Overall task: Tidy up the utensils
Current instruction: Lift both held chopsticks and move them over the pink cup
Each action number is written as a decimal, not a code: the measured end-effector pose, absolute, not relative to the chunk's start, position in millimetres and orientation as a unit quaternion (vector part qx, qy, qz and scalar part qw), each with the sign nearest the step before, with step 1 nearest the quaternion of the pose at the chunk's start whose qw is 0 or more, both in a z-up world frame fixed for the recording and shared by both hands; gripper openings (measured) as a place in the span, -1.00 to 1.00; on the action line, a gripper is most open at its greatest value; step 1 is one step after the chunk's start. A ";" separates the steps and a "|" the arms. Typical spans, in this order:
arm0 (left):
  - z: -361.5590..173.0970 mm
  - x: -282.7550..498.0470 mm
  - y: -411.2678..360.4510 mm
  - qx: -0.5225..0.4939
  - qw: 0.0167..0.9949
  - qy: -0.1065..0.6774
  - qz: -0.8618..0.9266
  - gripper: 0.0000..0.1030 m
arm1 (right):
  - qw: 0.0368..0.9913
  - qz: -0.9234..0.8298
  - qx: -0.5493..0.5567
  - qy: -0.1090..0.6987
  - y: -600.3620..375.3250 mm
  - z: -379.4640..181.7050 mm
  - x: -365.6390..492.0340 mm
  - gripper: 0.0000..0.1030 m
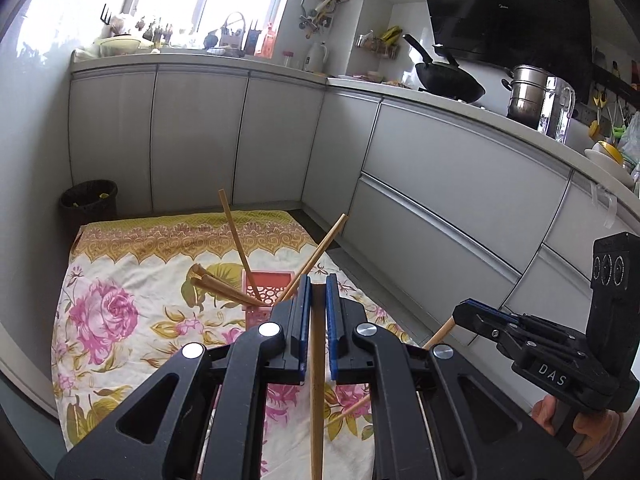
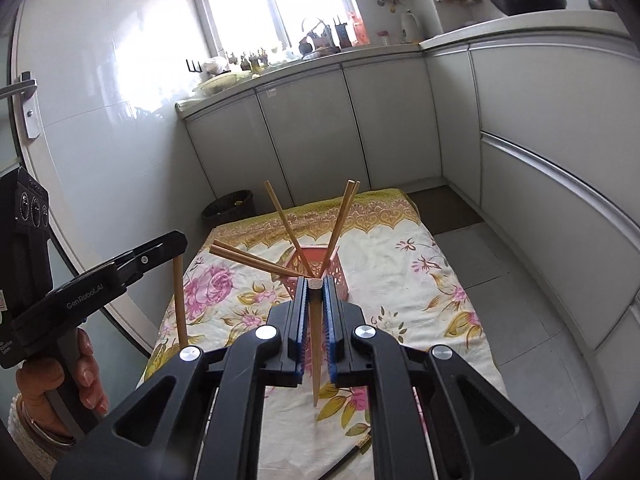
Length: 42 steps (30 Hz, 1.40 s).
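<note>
Left gripper [image 1: 318, 284] clenched on one wooden chopstick [image 1: 317, 380]; right gripper [image 2: 316, 280] clenched on another chopstick [image 2: 317, 344], above floral cloth [image 2: 400, 276] bearing pink holder [image 2: 316, 258].

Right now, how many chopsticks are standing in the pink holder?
5 in the pink holder: two lean left, one stands up at the middle, two lean right. More may hide behind the gripper.

The left gripper [image 1: 318, 284] is raised and points a little downward; its jaws are closed tight on a thin stick. The right gripper [image 2: 316, 284] is raised just beside it, also tilted down, and its jaws are closed the same way. A bare hand [image 2: 60, 384] grips the handle of the left gripper.
</note>
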State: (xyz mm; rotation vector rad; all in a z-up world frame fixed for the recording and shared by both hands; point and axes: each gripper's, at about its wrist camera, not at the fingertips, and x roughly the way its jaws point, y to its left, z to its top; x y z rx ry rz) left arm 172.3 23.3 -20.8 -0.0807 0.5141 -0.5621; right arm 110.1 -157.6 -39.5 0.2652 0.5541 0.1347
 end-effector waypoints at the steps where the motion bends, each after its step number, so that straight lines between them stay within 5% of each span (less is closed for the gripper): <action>1: -20.5 173.0 23.5 -0.040 0.928 0.250 -0.273 -0.87 | 0.951 0.067 0.132 0.273 -158.3 -38.8 110.8 -0.85; 16: -13.0 167.7 28.7 -0.051 0.937 0.228 -0.259 -0.87 | 0.953 0.082 0.157 0.247 -168.2 -11.2 105.3 -0.85; 31: 52.8 199.4 3.7 -0.062 0.987 0.023 -0.149 -0.87 | 0.967 0.092 0.160 0.177 -170.8 64.0 139.0 -0.85; 42: 32.6 285.9 -31.9 -0.057 0.993 -0.012 -0.105 -0.87 | 0.975 0.085 0.138 0.152 -182.3 70.6 210.1 -0.85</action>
